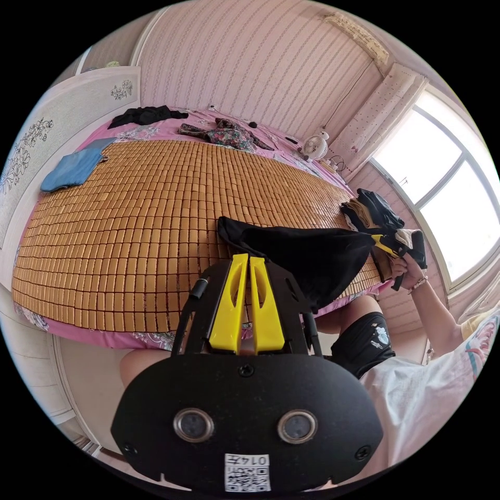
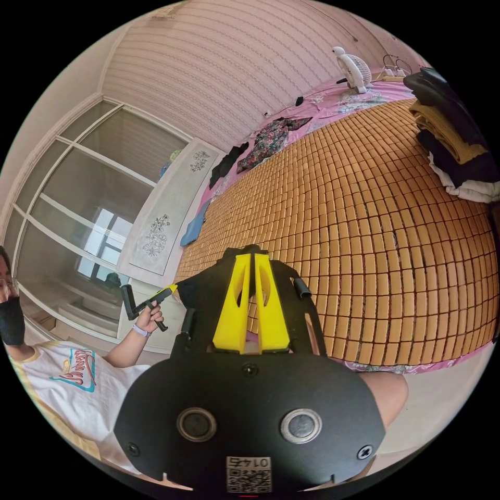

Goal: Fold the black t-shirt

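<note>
- Yellow-jawed left gripper [image 1: 249, 259] has its jaws pressed together on one edge of the black cotton t-shirt [image 1: 307, 255].
- Right gripper [image 1: 384, 245] pinches the far corner, stretching the shirt above the woven bamboo mat [image 1: 130, 219].

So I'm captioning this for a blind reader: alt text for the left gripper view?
A black t-shirt hangs stretched between two yellow-jawed tools over a bed's bamboo mat: the left tool near the camera, the right tool in a person's hand beside a pile of folded clothes.
</note>
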